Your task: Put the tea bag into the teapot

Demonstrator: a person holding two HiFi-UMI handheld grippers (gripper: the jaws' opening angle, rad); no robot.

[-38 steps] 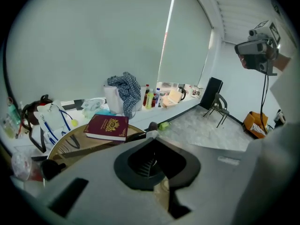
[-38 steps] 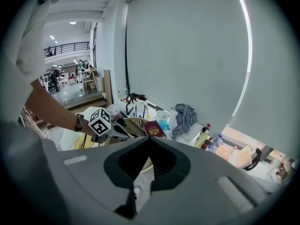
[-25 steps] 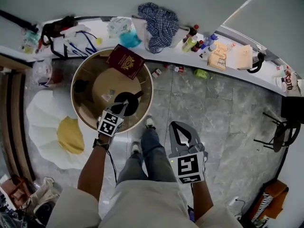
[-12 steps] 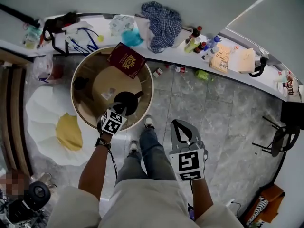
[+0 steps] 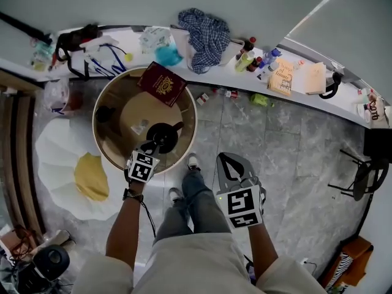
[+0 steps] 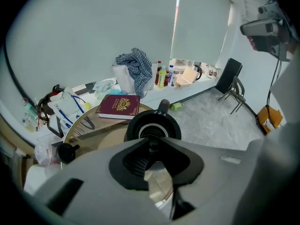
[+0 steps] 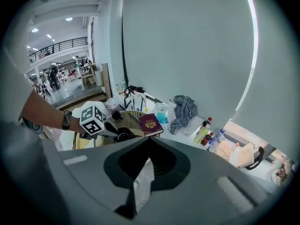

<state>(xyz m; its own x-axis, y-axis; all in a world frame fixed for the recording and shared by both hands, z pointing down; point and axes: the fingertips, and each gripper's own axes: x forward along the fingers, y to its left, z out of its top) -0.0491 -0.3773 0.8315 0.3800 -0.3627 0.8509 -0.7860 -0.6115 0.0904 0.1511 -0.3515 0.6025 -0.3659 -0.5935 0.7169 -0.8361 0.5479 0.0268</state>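
Note:
A black teapot (image 5: 165, 135) (image 6: 152, 125) stands open on the round glass table (image 5: 131, 103), and its black lid (image 5: 104, 112) lies apart at the table's left. My left gripper (image 5: 151, 146) (image 6: 151, 143) sits at the pot's near rim with its jaws closed, seemingly pinching the rim. My right gripper (image 5: 225, 160) (image 7: 149, 139) hovers over the floor right of the table, above the person's knees. It is shut on a pale tea bag (image 7: 142, 184), which hangs down between the jaws. The teapot (image 7: 123, 135) and the left gripper (image 7: 112, 129) lie ahead of it to the left.
A dark red book (image 5: 162, 83) lies on the table's far edge. Behind runs a white ledge with a checked cloth (image 5: 205, 29), bottles (image 5: 248, 55) and clutter. A white seat with a yellow cushion (image 5: 90, 175) stands left of the table, and a black chair (image 5: 361, 170) at far right.
The left gripper has stayed at the teapot's rim. The right gripper with the tea bag has shifted only slightly towards the table.

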